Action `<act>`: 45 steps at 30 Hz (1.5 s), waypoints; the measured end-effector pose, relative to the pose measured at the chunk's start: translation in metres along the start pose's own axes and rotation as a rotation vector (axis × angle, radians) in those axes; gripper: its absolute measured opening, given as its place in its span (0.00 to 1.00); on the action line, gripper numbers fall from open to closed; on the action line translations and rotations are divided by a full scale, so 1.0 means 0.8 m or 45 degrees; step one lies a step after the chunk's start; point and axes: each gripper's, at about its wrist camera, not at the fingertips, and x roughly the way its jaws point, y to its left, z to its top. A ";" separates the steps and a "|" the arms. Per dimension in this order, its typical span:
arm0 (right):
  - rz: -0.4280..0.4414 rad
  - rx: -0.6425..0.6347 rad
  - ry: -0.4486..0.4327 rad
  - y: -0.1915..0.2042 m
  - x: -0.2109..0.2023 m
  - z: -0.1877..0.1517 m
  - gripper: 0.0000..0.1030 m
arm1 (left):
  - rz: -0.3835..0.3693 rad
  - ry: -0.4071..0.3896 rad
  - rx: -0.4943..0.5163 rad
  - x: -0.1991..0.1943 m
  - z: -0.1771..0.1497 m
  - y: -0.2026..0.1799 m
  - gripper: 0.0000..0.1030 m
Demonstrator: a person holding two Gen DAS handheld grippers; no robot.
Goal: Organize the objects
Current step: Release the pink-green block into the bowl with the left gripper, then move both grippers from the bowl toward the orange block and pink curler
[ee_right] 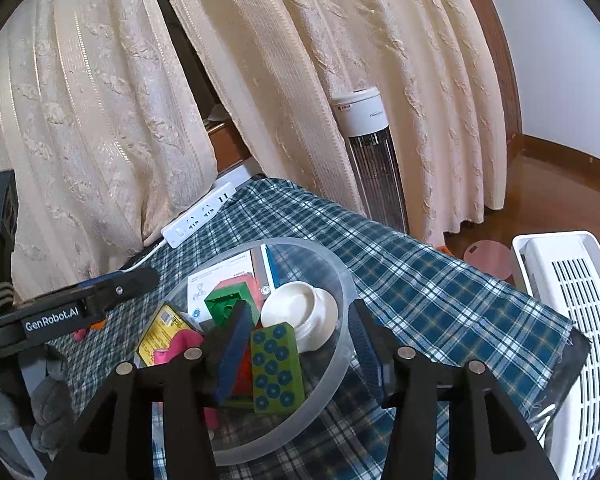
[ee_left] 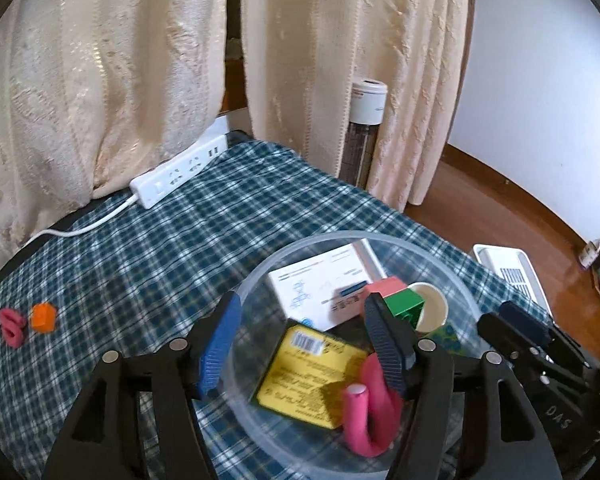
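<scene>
Over the clear bowl (ee_left: 452,280), hovering with left gripper (ee_left: 304,344) apart above the dropped pink curler (ee_left: 370,408); right gripper (ee_right: 300,356) straddling the rim, gaping, steadying it.

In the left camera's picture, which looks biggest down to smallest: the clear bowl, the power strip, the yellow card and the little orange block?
1. Clear bowl
2. Yellow card and power strip: they look about alike; the card lies much nearer the camera, so I won't rank them.
3. Orange block, plainly smallest.
</scene>
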 end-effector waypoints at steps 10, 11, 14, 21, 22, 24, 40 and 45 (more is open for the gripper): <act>0.025 -0.014 -0.012 0.019 -0.005 -0.003 0.68 | 0.051 0.017 -0.059 -0.006 -0.015 0.026 0.69; 0.027 -0.014 -0.012 0.021 -0.005 -0.003 0.70 | 0.056 0.019 -0.072 -0.008 -0.016 0.031 0.69; 0.035 -0.020 -0.015 0.029 -0.006 -0.003 0.72 | 0.075 0.021 -0.095 -0.010 -0.020 0.043 0.69; 0.058 -0.052 -0.017 0.052 -0.006 -0.005 0.75 | 0.120 0.021 -0.133 -0.018 -0.030 0.070 0.69; 0.063 -0.058 -0.016 0.056 -0.005 -0.005 0.75 | 0.124 0.021 -0.138 -0.019 -0.031 0.074 0.69; 0.071 -0.067 -0.014 0.062 -0.005 -0.006 0.76 | 0.136 0.021 -0.150 -0.022 -0.034 0.082 0.69; 0.156 -0.161 0.034 0.127 0.006 -0.018 0.88 | 0.231 0.021 -0.262 -0.047 -0.058 0.152 0.69; 0.189 -0.198 0.056 0.150 0.011 -0.023 0.89 | 0.256 0.025 -0.302 -0.055 -0.066 0.176 0.69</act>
